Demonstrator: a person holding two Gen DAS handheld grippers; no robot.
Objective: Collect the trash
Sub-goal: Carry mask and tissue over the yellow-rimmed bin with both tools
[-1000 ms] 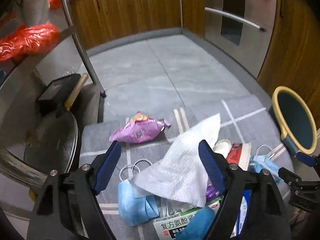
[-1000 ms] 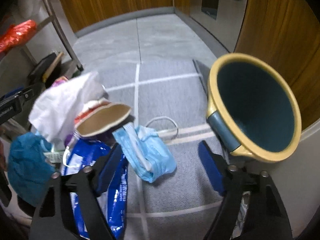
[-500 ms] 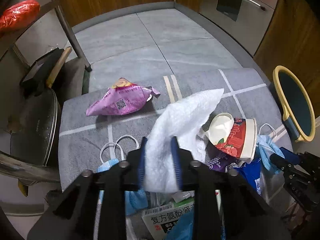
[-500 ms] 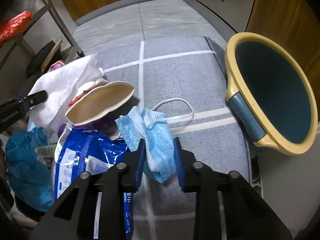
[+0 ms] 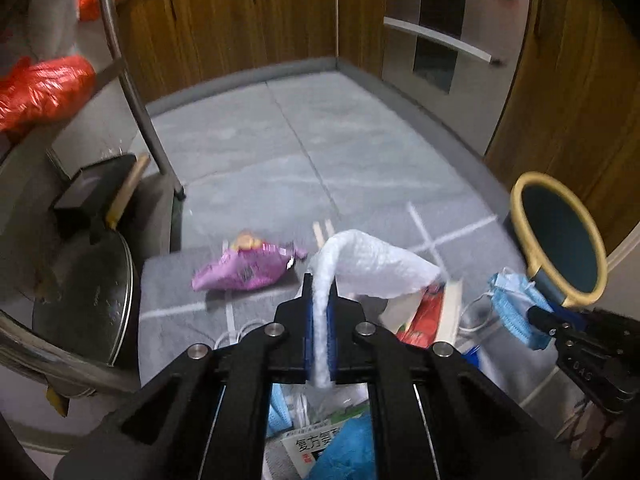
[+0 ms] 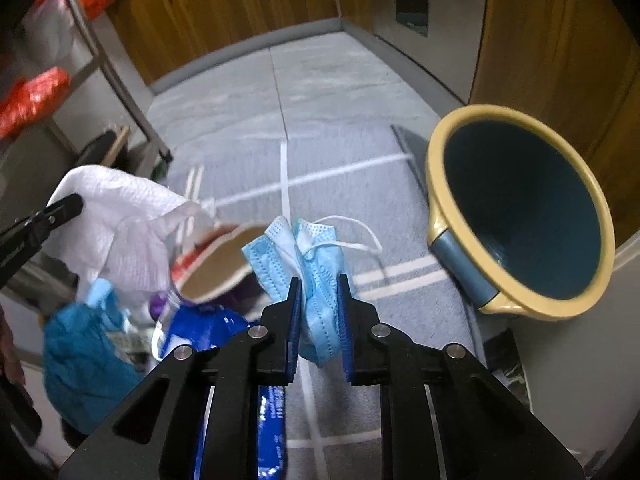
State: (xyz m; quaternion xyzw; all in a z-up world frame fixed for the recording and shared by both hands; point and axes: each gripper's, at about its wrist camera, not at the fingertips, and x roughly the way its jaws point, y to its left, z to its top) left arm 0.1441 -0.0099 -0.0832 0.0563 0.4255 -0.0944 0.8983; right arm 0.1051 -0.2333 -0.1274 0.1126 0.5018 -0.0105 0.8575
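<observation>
- Blue pads on my left gripper (image 5: 320, 300) are clamped on a white paper towel (image 5: 372, 264); the jaws have just closed on it, and the sheet arches up from the pads and droops to the right, clear of the mat.
- Blue pads again on my right gripper (image 6: 318, 296): its jaws have just been closing and now pinch a crumpled blue face mask (image 6: 316, 264), with one white ear loop trailing out to the right.
- Directly under my left gripper I see the rest of the pile on the grey mat (image 5: 180, 292): a white box with printed Chinese characters (image 5: 308, 448), something crumpled and teal-blue (image 6: 80, 364), and another blue mask (image 5: 280, 412) poking out between the gripper's arms.
- From the right wrist I also see a glossy blue wipes packet (image 6: 208, 328) lying under the fingers.
- Just past that lies a red-printed paper cup (image 6: 224, 264) on its side, mouth towards my right camera; I can see nothing in it.
- Further left on the mat, apart from the pile, sits a purple snack bag (image 5: 244, 270).
- To the right, at the mat's edge, the trash bin (image 6: 520, 212) is blue with a yellow rim; its mouth tilts towards me, and the dark inside shows nothing in it.
- On the left stands a metal rack (image 5: 136, 92) with red plastic bags (image 5: 40, 92) on its shelf.
- Beyond the grey tiled floor, wooden cabinets (image 5: 248, 20) close off the back.
</observation>
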